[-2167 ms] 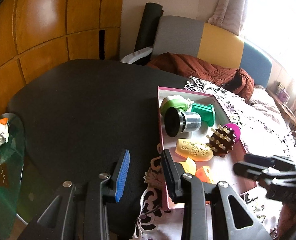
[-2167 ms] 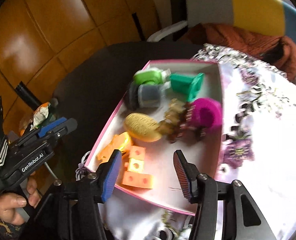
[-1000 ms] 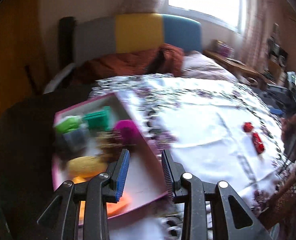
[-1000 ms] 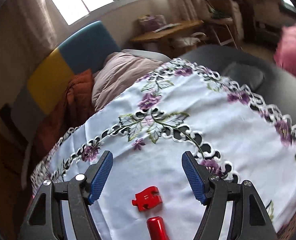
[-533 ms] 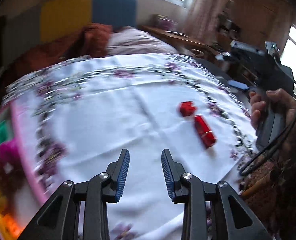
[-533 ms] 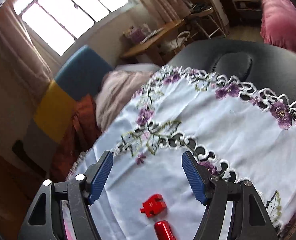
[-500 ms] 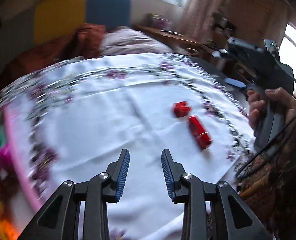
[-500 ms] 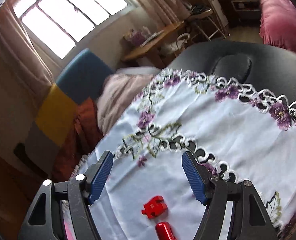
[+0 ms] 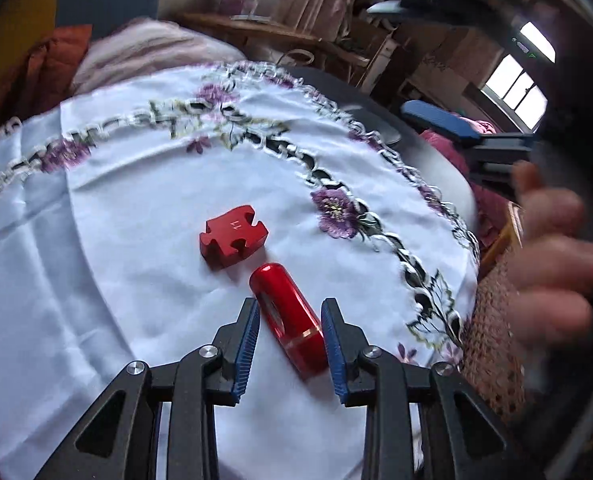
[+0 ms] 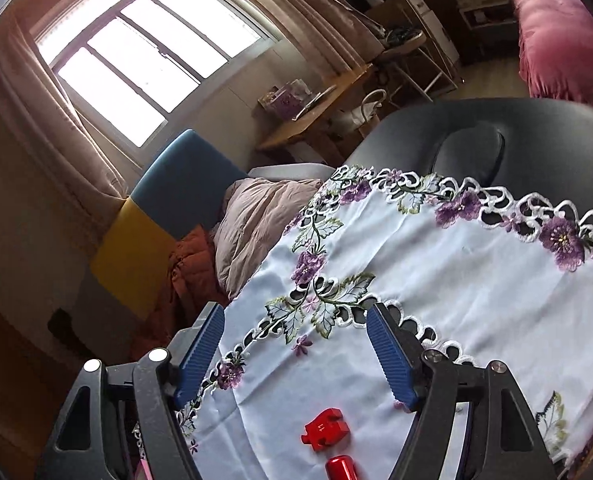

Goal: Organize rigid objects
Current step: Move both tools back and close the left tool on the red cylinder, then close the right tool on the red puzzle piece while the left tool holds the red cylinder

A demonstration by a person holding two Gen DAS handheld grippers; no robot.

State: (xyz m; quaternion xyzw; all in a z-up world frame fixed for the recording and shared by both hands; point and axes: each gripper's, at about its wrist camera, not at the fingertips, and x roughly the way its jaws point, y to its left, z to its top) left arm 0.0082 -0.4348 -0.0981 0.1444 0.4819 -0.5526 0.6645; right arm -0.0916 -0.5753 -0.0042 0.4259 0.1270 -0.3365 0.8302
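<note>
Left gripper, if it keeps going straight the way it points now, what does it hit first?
Most likely the glossy red cylinder: it lies between the closing pads of the left gripper, which do not yet press it. Beyond it lies the red puzzle-shaped block. Depth is unclear.

The red cylinder (image 9: 288, 316) looks like glossy lacquered metal or hard plastic, smooth, with a thin gold-coloured band near one end. Just beside the cylinder, the red puzzle-shaped block (image 9: 232, 236) has a duller, satin finish with pale characters marked on its top face. Both lie on a white tablecloth (image 9: 136, 200), a smooth woven cloth with a faint sheen; farther out from the cylinder its border carries raised purple-flower embroidery and cut-out lacework. The left tool (image 9: 290, 344) has matt black plastic arms, shiny metal screw heads and ribbed blue pads (image 9: 248, 344). The right tool (image 10: 296, 356) looks the same: matt black, with blue ridged pads.
</note>
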